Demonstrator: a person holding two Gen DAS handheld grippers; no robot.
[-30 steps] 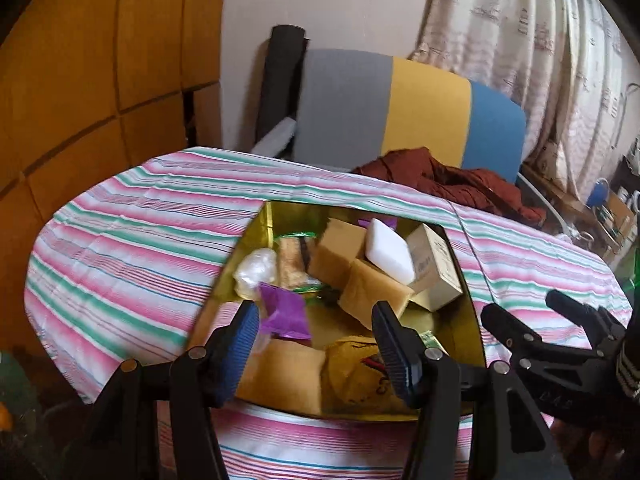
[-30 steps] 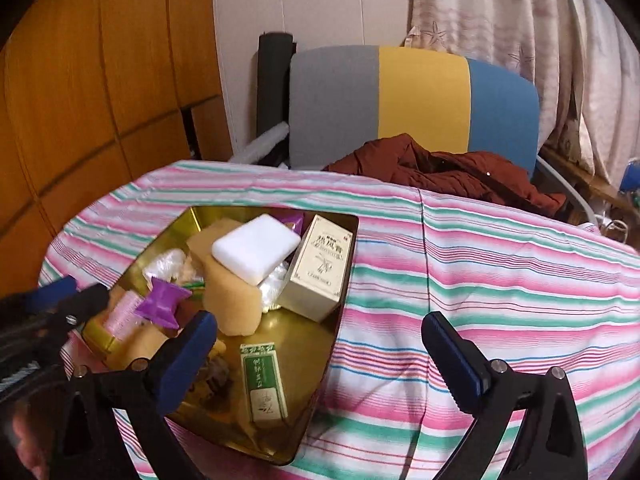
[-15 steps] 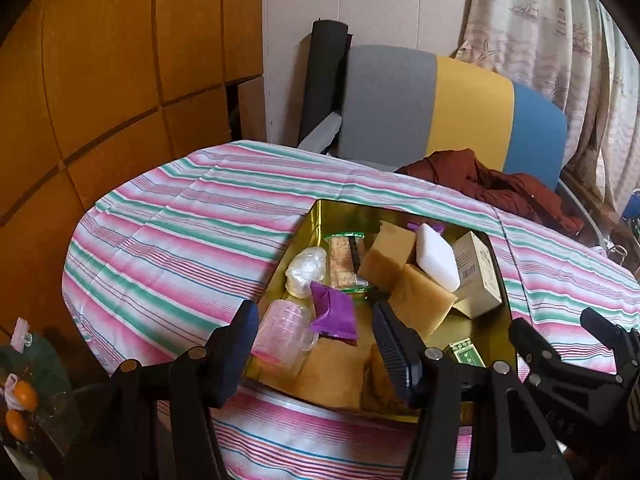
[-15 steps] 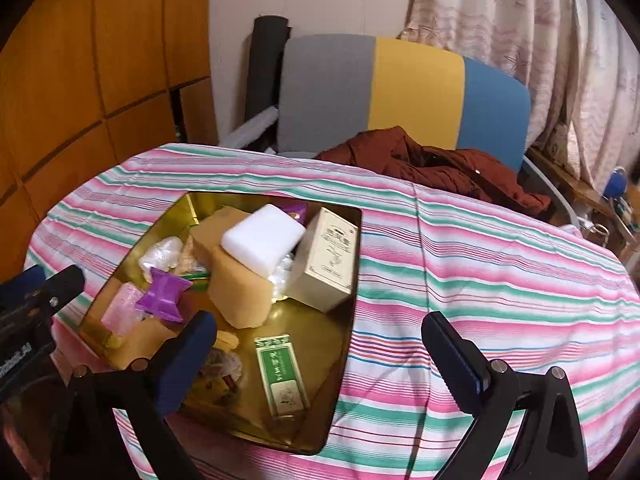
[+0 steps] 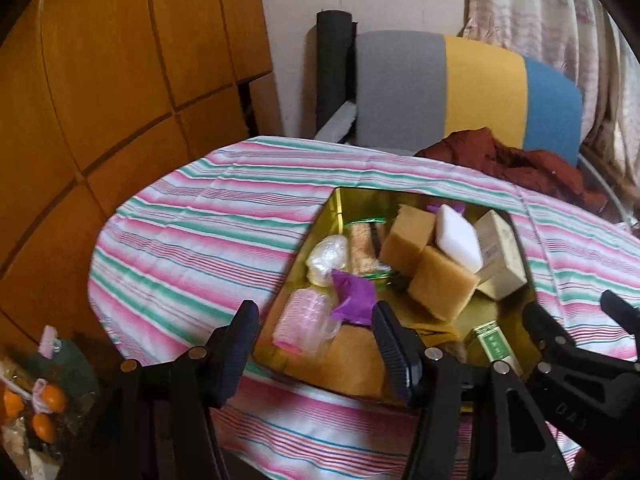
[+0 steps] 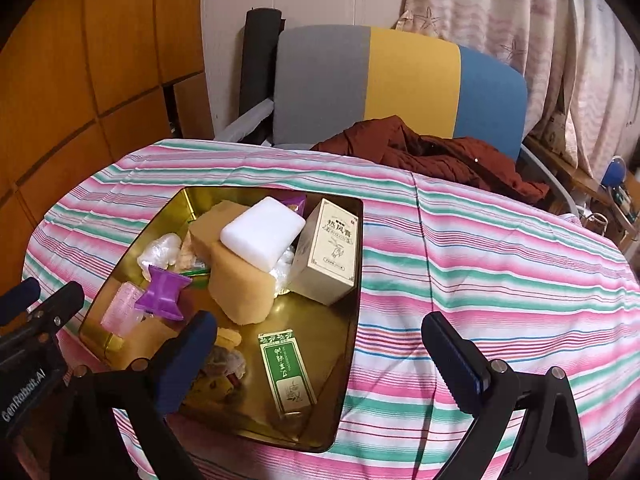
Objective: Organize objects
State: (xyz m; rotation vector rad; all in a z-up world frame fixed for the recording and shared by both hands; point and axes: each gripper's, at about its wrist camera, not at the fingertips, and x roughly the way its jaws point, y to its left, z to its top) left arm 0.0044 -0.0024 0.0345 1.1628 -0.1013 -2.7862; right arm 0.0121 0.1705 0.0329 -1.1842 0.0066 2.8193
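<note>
A gold metal tray (image 6: 352, 312) (image 5: 320, 224) sits on the striped tablecloth, full of objects: a white block (image 6: 262, 234) (image 5: 458, 242) on tan sponges (image 6: 242, 288) (image 5: 442, 288), a beige carton (image 6: 330, 250) (image 5: 500, 256), a green box (image 6: 286, 374) (image 5: 494, 342), a purple piece (image 6: 162, 292) (image 5: 354, 294) and a pink ribbed bottle (image 6: 122, 308) (image 5: 304, 322). My left gripper (image 5: 314, 344) is open and empty over the tray's near left corner. My right gripper (image 6: 320, 354) is open and empty over the tray's near right edge.
The round table (image 6: 500, 264) has a pink, green and white striped cloth. Behind it stands a chair (image 6: 400, 80) with a dark red garment (image 6: 432, 152). Wooden panels (image 5: 100, 80) are at the left. A bag with oranges (image 5: 36, 404) lies low left.
Both grippers have pulled back from the tray, and the left view has swung left. The pink bottle has come into view. Both stay open and empty.
</note>
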